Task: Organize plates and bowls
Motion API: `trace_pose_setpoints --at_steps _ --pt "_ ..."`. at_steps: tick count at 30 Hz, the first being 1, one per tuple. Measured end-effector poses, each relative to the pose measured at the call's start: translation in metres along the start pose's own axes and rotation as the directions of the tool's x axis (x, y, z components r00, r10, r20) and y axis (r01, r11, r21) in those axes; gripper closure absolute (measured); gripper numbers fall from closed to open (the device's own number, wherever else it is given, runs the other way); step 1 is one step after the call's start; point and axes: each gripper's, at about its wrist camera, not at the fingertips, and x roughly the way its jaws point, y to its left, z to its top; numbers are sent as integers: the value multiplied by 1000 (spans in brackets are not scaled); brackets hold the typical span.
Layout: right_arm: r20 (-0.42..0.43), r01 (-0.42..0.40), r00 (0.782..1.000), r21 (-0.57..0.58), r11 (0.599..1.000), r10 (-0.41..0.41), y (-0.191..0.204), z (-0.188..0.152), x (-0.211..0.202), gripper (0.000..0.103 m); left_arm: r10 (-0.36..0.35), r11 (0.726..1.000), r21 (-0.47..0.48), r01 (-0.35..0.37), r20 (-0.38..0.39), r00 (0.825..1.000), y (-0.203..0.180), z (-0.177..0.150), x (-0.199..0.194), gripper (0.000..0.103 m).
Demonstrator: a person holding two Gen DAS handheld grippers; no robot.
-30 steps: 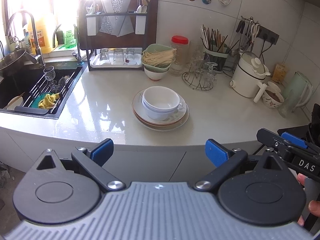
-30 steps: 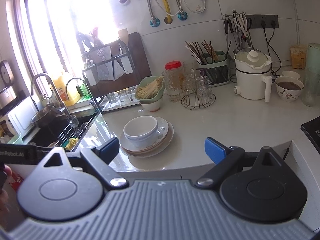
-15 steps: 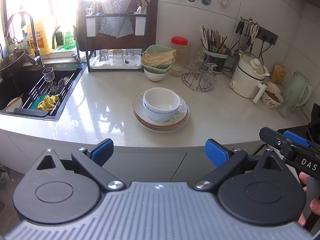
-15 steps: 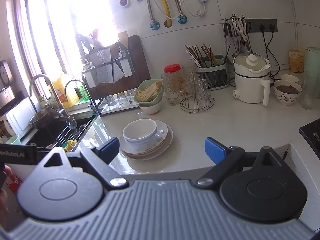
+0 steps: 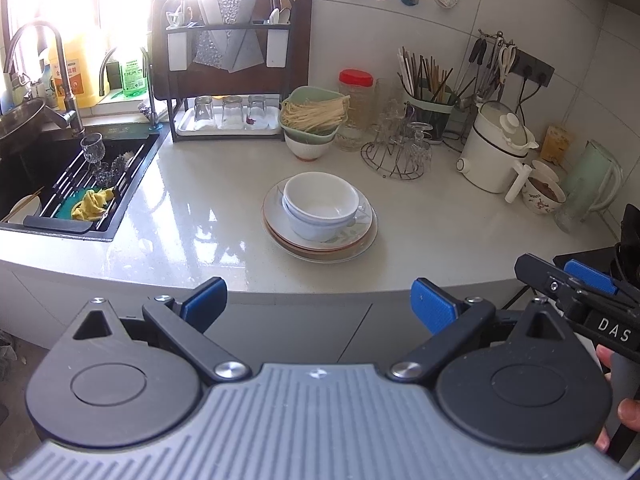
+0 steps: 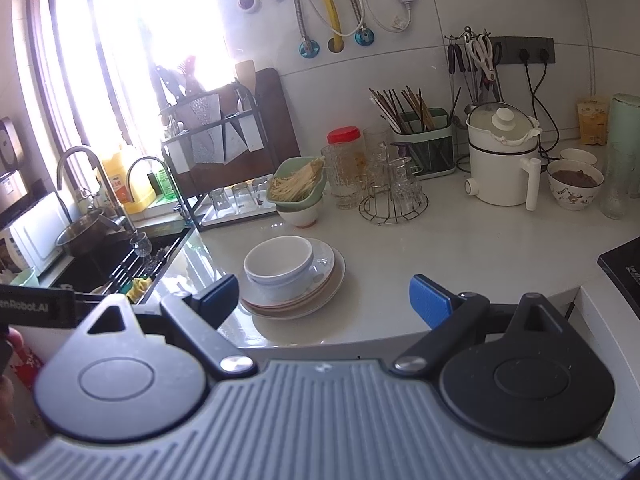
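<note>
Stack: two bowls [image 5: 320, 204] nested on plates [image 5: 320, 236], one neat pile near the counter [image 5: 200, 232] front edge.
Claws: left claw [image 5: 318, 300] and right claw [image 6: 324, 298] both spread wide, empty, short of that edge.

Home kitchen, sink [image 5: 60, 184], dish rack [image 5: 232, 80], tiled wall [image 6: 500, 8]

Both wrist views look from off the counter's [image 5: 200, 220] front edge toward the shared plate stack [image 5: 320, 236].

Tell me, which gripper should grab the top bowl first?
Probably the left gripper: the top bowl sits almost straight ahead between its open fingers. From the right gripper, also open, the bowl lies off to the left.
</note>
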Motion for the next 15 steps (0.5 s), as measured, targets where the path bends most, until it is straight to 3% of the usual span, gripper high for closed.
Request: trace_pose_setpoints --at_steps 15 --pt "-7 -3 1000 -4 1000 3 -2 -2 0 10 -5 1000 -6 5 -6 1000 -2 -3 1 3"
